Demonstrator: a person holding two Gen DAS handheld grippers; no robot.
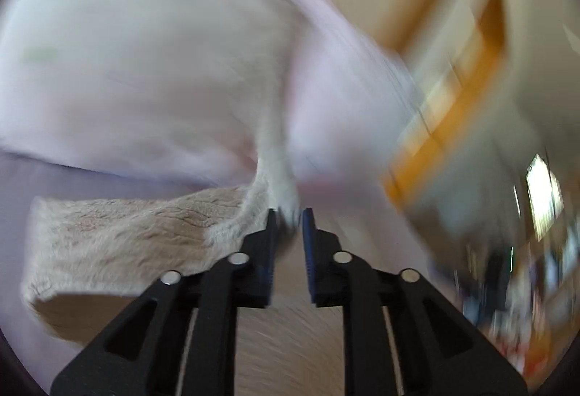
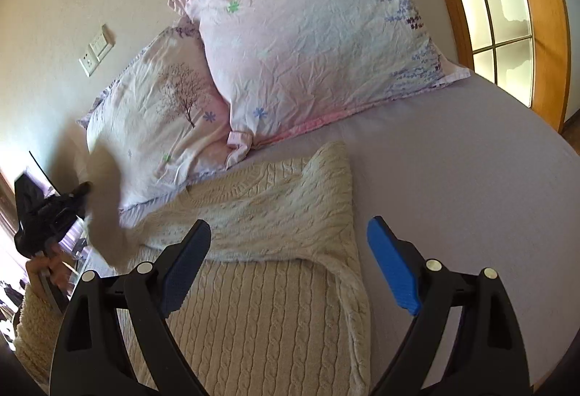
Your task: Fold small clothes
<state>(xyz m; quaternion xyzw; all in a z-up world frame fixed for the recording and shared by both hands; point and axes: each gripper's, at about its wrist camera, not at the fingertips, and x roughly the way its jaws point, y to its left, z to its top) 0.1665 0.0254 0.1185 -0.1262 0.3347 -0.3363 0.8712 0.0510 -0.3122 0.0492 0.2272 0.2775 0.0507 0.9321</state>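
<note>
A cream cable-knit sweater (image 2: 261, 287) lies on the lilac bed sheet (image 2: 453, 185), its right sleeve folded over the body. My right gripper (image 2: 290, 269) is open and empty, hovering just above the sweater. My left gripper (image 1: 290, 214) is shut on the sweater's left sleeve (image 1: 119, 240), which hangs lifted and blurred. The left gripper also shows in the right wrist view (image 2: 85, 191) at the far left, with the sleeve (image 2: 105, 200) draped from it.
Two pink floral pillows (image 2: 308, 44) (image 2: 163, 127) lean against the cream wall at the head of the bed. A wooden-framed window (image 2: 500, 8) is on the right. A wall socket (image 2: 96, 49) is on the left. The person's hand (image 2: 43, 269) holds the left gripper.
</note>
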